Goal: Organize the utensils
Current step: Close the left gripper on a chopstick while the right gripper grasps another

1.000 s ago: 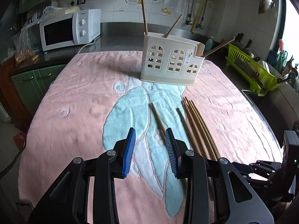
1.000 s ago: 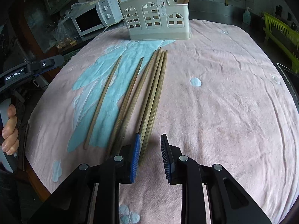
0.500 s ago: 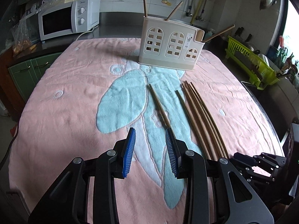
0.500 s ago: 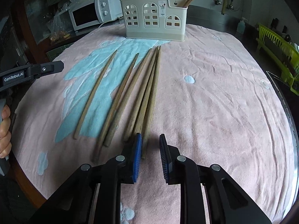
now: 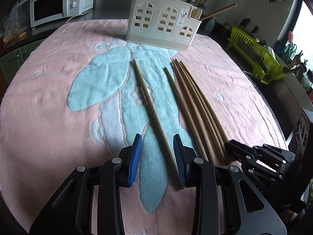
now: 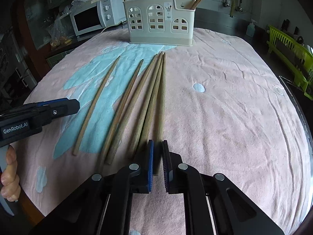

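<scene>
Several wooden chopsticks lie on a pink and blue towel (image 5: pixel 49 98) in front of a cream utensil holder (image 5: pixel 162 25) (image 6: pixel 160 23), which has a few chopsticks standing in it. My left gripper (image 5: pixel 157 152) is open and low, straddling the near end of the lone left chopstick (image 5: pixel 148 101), which runs close to the right pad without being pinched. My right gripper (image 6: pixel 158 152) has its jaws closing tight on the thick near end of the rightmost chopstick (image 6: pixel 161 98) of the bundle, and its pads press on it. The stick still rests on the towel.
A white microwave (image 5: pixel 58 2) stands at the back left and a green dish rack (image 5: pixel 254 54) on the counter to the right. A person's hand (image 6: pixel 9 176) grips the left tool's handle. The towel's edges drop off near both grippers.
My left gripper has sunk and moved over the lone chopstick, its jaws unchanged. My right gripper has stayed put while its jaws narrowed onto the rightmost chopstick.
</scene>
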`<state>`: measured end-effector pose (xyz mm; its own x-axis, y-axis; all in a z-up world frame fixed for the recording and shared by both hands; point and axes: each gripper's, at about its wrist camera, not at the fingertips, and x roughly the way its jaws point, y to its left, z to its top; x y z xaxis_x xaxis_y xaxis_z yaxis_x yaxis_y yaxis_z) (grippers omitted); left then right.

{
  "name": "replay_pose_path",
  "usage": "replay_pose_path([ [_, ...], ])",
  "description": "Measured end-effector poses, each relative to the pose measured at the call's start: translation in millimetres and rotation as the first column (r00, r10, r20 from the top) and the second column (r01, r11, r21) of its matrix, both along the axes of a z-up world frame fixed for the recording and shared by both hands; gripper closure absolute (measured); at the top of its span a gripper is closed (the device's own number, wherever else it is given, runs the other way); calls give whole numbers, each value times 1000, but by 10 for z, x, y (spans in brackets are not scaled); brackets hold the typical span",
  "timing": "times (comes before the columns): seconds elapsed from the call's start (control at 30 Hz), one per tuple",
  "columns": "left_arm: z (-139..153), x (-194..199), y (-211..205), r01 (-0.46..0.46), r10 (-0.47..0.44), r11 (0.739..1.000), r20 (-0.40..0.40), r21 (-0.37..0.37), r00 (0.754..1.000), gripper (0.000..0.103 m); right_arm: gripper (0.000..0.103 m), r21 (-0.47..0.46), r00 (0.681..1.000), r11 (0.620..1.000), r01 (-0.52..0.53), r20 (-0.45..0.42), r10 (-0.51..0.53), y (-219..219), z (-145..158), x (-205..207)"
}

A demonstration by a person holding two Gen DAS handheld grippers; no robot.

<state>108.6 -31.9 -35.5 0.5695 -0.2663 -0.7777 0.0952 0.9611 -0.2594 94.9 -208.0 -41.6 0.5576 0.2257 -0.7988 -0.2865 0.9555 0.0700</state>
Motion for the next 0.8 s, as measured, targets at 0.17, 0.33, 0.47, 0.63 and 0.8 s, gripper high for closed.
replay_pose_path([
  [0.17,-116,61,-98,-15,15,1000,-28,2,1000,72,95,19,1000,1000,0,1,0,-27,1,-6],
  [0.33,-115,75,-189,-28,29,998,-12,54,1000,78,95,35,1000,999,3,3,-3,-44,0,-11],
  [0.47,-107,76,-235,-41,41,992,0,119,999,89,95,45,1000,999,5,5,-5,-55,6,-18],
  [0.63,-79,79,-155,-34,35,993,-9,117,999,96,95,44,1000,999,13,24,-14,-92,64,-48],
  [0.8,34,36,-47,-27,25,996,29,81,999,97,96,57,998,998,19,63,-23,-135,209,-90],
])
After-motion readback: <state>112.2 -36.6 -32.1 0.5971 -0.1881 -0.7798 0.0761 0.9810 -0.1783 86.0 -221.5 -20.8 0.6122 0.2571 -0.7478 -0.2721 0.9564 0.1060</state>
